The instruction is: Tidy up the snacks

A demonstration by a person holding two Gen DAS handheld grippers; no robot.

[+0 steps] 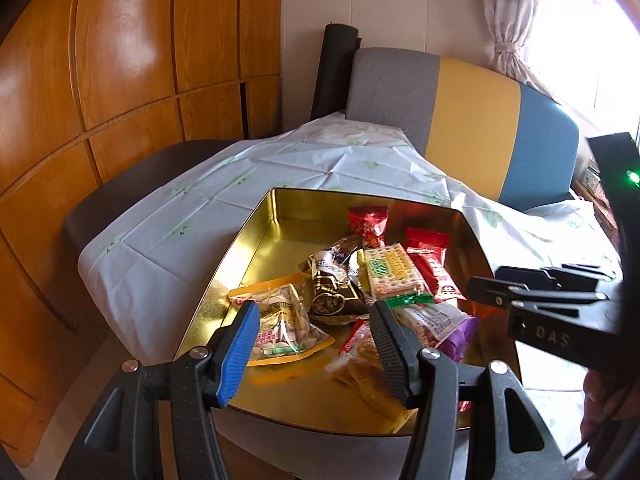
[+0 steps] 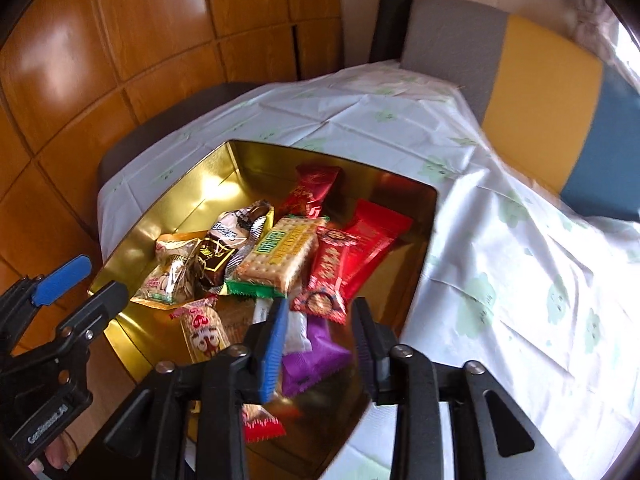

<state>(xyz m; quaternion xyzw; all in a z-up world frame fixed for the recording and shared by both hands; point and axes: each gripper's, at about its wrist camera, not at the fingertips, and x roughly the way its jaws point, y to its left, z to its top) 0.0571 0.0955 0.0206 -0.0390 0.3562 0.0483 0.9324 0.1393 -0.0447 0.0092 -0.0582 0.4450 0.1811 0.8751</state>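
Below both claws we see the gold tin (image 1: pixel 248 240) on the cloth-covered bench (image 2: pixel 500 280), with the snack packets heaped in the half nearer to us.

Our left claw (image 1: pixel 312 332) stands well open with nothing between its pads. The pale seed pouch (image 1: pixel 280 320) lies just beyond its blue finger, and an orange-wrapped pastry (image 1: pixel 360 364) lies under its dark finger.

Our right claw (image 2: pixel 320 340) is partly open and holds nothing that we can see. A purple packet (image 2: pixel 316 356) lies directly beneath its gap, a white one beside that, and the cracker pack (image 2: pixel 276 260) just ahead of the tips.

We judge all these packets light. The film wrappers look glossy, so they are likely to slip and crinkle, and the air-puffed ones should squash before the pads bite.

- **Cracker pack:** it looks stiff but brittle. We would take it across its short width at mid-length, with gentle pressure.
- **Red bars (image 2: pixel 360 240):** we would pinch them across the body rather than by the crimped ends, which may slide out.
- **Seed pouch:** it is loose inside and will sag, so its flat top seal seems the surer hold.
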